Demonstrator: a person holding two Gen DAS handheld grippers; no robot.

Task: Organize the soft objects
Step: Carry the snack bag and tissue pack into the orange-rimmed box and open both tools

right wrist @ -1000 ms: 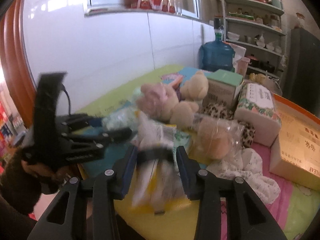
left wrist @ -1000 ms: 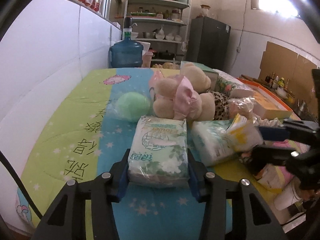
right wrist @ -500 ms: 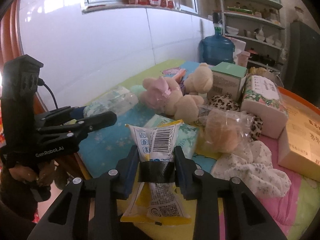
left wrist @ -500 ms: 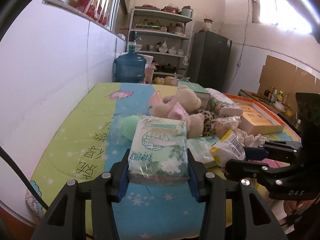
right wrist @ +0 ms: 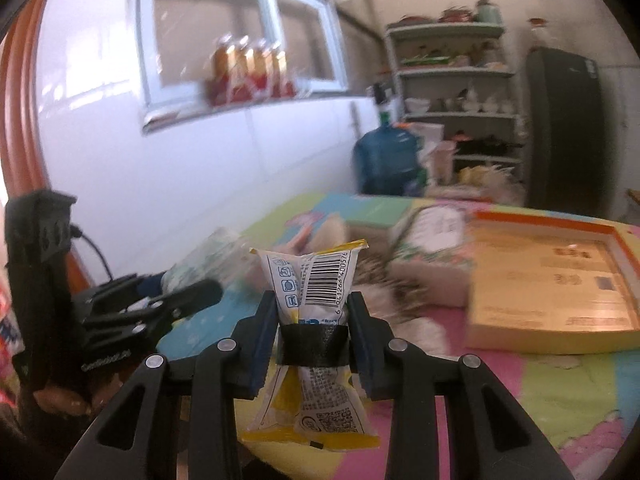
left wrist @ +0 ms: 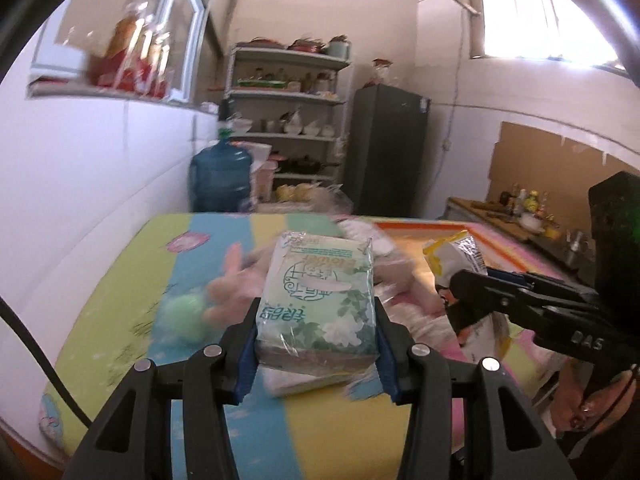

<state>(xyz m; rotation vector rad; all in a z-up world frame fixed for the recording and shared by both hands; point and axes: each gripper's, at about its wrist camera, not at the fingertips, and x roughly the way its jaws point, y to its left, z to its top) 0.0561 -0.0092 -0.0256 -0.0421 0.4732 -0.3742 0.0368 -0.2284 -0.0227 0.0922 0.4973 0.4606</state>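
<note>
My left gripper (left wrist: 316, 344) is shut on a green-and-white tissue pack (left wrist: 318, 292) and holds it up above the colourful mat (left wrist: 132, 272). My right gripper (right wrist: 312, 320) is shut on a yellow-and-white snack packet (right wrist: 314, 280), also lifted; it shows at the right of the left wrist view (left wrist: 456, 256). On the mat behind lie blurred plush toys (left wrist: 236, 284) and a green soft ball (left wrist: 186, 316). Another tissue pack (left wrist: 296, 380) lies under the held one. In the right wrist view the left gripper (right wrist: 176, 296) appears at the left.
A flat yellow box (right wrist: 556, 292) and a floral tissue pack (right wrist: 436, 240) lie on the mat's right side. A blue water jug (left wrist: 220, 180), shelves (left wrist: 288, 120) and a dark fridge (left wrist: 388, 148) stand behind. A white wall runs along the left.
Both grippers have risen and pulled back from the mat with their loads. The views tilt up, so the toys and packs sit lower and farther away.
</note>
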